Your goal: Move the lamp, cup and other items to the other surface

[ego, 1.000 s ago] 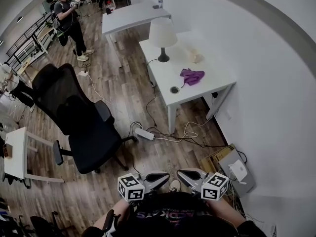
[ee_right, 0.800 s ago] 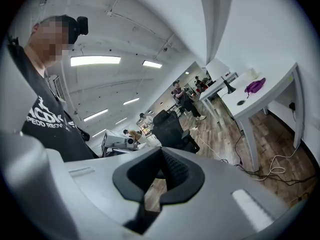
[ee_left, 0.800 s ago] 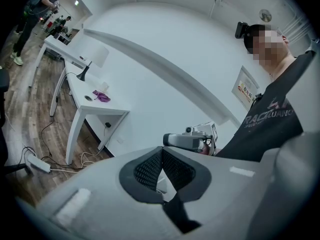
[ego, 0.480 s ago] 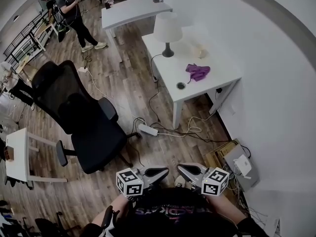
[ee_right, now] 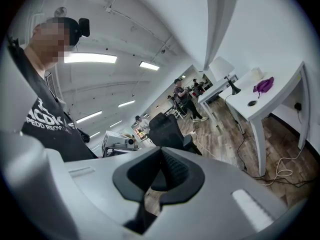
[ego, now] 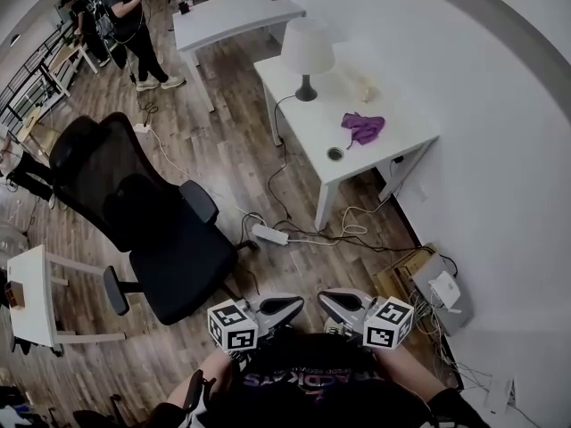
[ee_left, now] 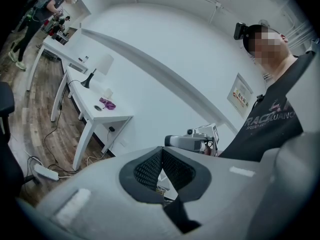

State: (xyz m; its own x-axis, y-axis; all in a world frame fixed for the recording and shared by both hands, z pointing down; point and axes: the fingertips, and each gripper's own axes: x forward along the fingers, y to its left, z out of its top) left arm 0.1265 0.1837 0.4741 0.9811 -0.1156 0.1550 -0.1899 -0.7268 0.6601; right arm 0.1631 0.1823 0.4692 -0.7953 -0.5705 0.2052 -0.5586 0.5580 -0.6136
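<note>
A white desk (ego: 393,150) by the wall carries a white-shaded lamp (ego: 306,53), a pale cup-like item (ego: 365,94) and a crumpled purple cloth (ego: 364,127). Both grippers are held close to the person's body, far from the desk. The left gripper (ego: 287,308) and the right gripper (ego: 332,302) are shut and hold nothing. The left gripper view shows the left gripper (ee_left: 161,156) with the desk (ee_left: 117,118), lamp (ee_left: 101,66) and cloth (ee_left: 107,104) far off at the left. In the right gripper view, beyond the right gripper (ee_right: 161,160), the lamp (ee_right: 223,68) and cloth (ee_right: 263,85) stand at the right.
A black office chair (ego: 152,221) stands on the wood floor left of the desk. A power strip (ego: 270,234) and cables lie under the desk, with a box and white device (ego: 439,291) by the wall. A second white table (ego: 234,16) and people (ego: 129,16) are further back.
Both grippers have edged forward together with the person, jaws still shut. The desk and chair have shifted slightly in the head view.
</note>
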